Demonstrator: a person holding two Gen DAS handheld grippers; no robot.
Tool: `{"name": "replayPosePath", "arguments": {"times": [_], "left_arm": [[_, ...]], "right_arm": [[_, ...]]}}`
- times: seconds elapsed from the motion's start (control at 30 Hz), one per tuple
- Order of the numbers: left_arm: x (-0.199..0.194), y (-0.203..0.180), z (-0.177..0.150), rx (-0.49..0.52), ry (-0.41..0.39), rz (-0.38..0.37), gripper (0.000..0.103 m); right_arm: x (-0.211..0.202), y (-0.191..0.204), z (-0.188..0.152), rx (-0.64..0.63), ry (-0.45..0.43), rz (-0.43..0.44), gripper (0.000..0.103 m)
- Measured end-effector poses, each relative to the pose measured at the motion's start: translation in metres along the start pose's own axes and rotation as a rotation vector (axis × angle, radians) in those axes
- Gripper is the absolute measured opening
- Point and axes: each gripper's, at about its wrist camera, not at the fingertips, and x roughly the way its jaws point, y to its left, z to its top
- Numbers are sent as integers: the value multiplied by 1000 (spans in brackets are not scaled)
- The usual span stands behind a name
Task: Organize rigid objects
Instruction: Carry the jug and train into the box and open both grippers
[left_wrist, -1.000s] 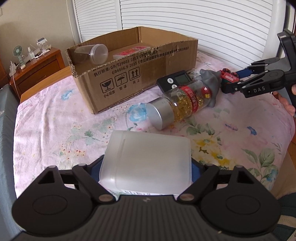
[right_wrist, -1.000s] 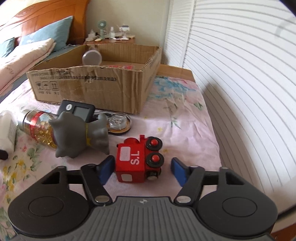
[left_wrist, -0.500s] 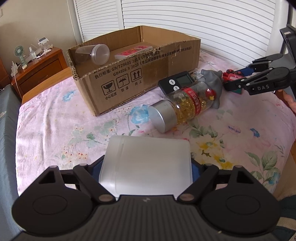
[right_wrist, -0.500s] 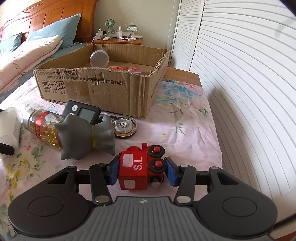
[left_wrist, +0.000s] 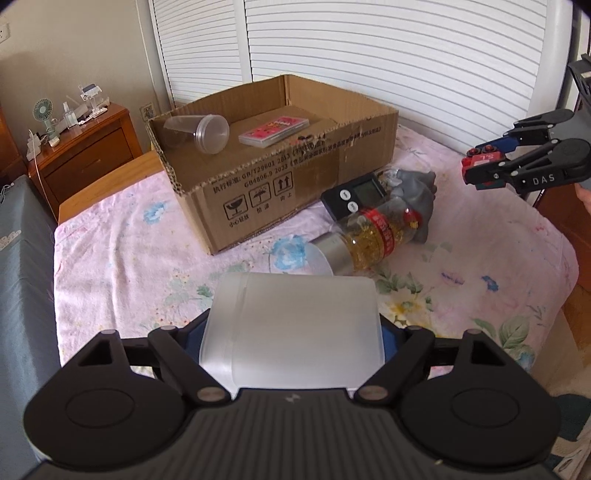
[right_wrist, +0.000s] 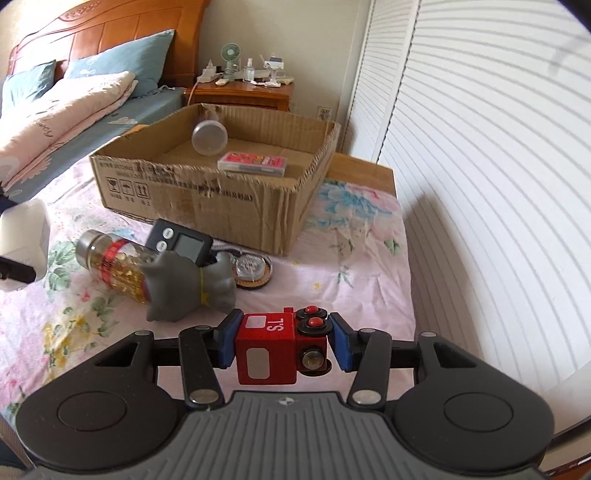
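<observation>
Red train (right_wrist: 282, 345) now sits pinched between the right tongs (right_wrist: 282, 341) and hangs clear of the bed; a second ago those tongs stood spread around it on the sheet. The left tongs (left_wrist: 291, 334) have likewise lifted their white tub (left_wrist: 291, 325), pads pressing both its sides (the blue pads barely show behind it).

From the left camera the right tongs (left_wrist: 491, 162) hover at far right, above the grey toy (left_wrist: 415, 194). That toy lies against the pill bottle (left_wrist: 369, 236) and the black timer (left_wrist: 352, 194), just in front of the cardboard box (left_wrist: 280, 192). A clear cup (left_wrist: 199, 131) and a pink case (left_wrist: 273, 129) lie inside the box.

A pink floral sheet (right_wrist: 362, 254) covers the bed. White louvred doors (left_wrist: 388, 48) stand behind, and a wooden nightstand (left_wrist: 85, 158) sits far left.
</observation>
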Motion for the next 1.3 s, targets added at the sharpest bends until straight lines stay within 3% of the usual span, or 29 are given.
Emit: {"name": "replayPosePath", "arguments": {"times": [0.23,0.43,0.8,1.0,1.1,1.3], "left_arm": [[-14,5,29,7,-22,7,83],[-17,12,70,34,-93,27,83],[40,40,145,-3,-119,55,83],[71,54,152,-49,-91,61,84],[82,57,151,-58,-104,100,87],[74,62,144,-107,-130,77,94]], "right_arm": [[-19,3,26,-46,-42,39,54],[-28,5,57,-67,-117,55,54],[-8,5,111,-62,-169,95,54],[10,2,130,-60,-163,103,54],[20,2,137,-63,-151,105,54],[40,3,143,-53,-113,118,54]]}}
